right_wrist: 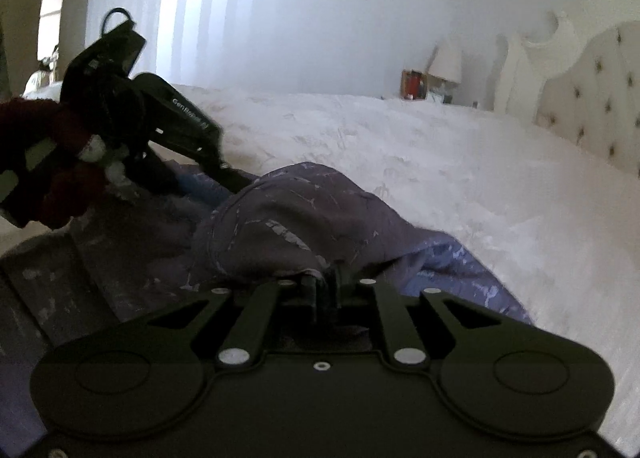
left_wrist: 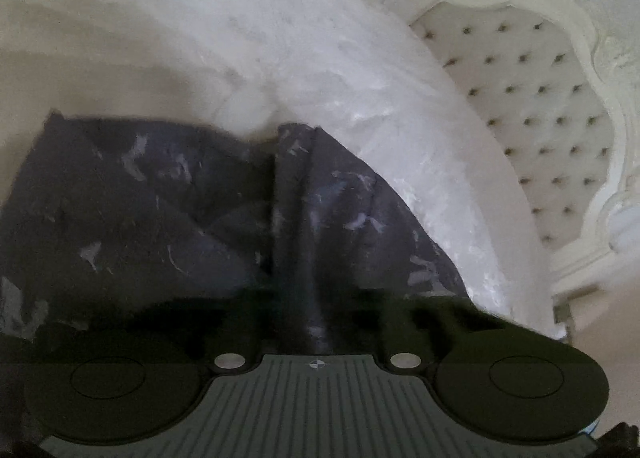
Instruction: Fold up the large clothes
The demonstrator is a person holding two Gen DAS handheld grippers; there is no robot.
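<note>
Dark printed garment [left_wrist: 168, 193] lies rumpled on the white bedspread [left_wrist: 360, 69] near the padded headboard [left_wrist: 532, 129], and from our left wrist we see the left gripper [left_wrist: 308, 322] pinched shut on a ridge of its cloth, soft, light stuff that will slump, so we'd judge hems and corners the best holds. Over to our right wrist, which alone shows the lamp [right_wrist: 446, 57], the wall and the left tool gripped by a hand in a red sleeve [right_wrist: 48, 145], while the right gripper [right_wrist: 324, 284] is nipped on a bunched fold.
</note>
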